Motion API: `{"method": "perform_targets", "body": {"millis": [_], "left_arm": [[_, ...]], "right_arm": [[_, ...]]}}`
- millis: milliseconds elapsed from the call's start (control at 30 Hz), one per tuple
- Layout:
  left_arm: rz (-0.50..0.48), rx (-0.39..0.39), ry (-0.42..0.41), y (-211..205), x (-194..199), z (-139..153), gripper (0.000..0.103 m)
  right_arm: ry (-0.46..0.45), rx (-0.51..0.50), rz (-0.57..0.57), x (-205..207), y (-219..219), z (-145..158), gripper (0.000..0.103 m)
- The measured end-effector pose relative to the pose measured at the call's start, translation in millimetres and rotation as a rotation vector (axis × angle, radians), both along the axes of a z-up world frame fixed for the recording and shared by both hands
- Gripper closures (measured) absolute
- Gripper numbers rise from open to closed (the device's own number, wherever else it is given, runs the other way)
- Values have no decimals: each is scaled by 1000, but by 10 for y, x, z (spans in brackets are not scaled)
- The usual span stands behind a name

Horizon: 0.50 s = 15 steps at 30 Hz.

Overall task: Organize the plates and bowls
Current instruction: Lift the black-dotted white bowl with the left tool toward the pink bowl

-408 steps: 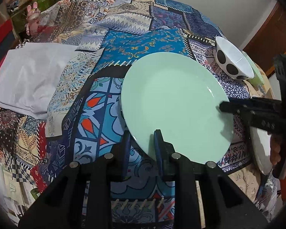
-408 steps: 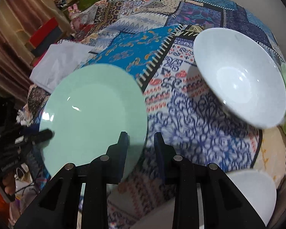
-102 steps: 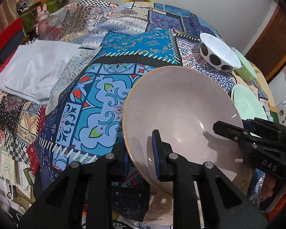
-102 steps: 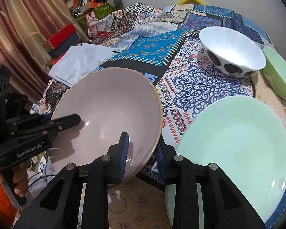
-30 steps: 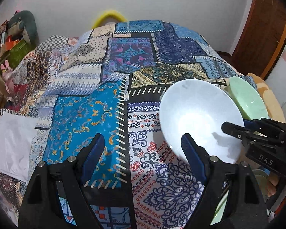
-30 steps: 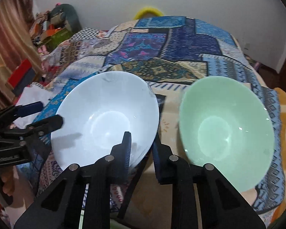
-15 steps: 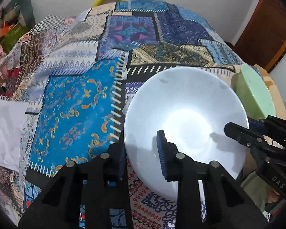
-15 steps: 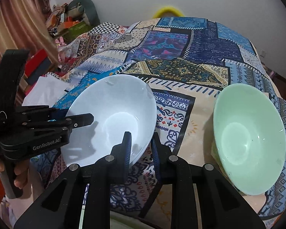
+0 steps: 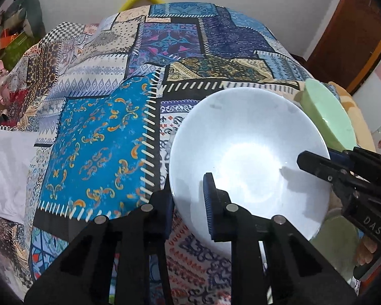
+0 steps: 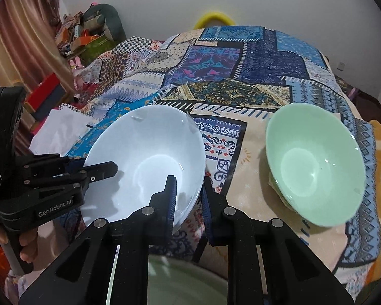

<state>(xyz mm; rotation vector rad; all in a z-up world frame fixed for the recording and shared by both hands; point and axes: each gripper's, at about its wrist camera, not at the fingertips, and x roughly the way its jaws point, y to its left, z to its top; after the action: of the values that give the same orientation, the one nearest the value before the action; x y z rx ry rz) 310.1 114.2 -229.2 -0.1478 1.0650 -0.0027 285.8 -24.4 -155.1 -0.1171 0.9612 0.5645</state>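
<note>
White bowl (image 9: 246,152) tilts, mouth toward cameras.

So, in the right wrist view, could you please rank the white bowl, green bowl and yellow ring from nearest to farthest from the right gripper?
1. White bowl: rim clamped in the right gripper.
2. Green bowl: to the right, apart.
3. Yellow ring: far end, by the wall.

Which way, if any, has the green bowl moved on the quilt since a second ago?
Cannot tell. The green bowl sits differently in frame, but the quilt shifted in frame too, so the camera moved.
</note>
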Motion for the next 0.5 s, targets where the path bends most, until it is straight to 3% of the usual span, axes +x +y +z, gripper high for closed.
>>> {"method": "perform_targets", "body": {"millis": [500], "left_arm": [[-12, -29, -75, -155, -493, 474, 82]], "right_arm": [[-88, 28, -14, -465, -64, 417, 86]]}}
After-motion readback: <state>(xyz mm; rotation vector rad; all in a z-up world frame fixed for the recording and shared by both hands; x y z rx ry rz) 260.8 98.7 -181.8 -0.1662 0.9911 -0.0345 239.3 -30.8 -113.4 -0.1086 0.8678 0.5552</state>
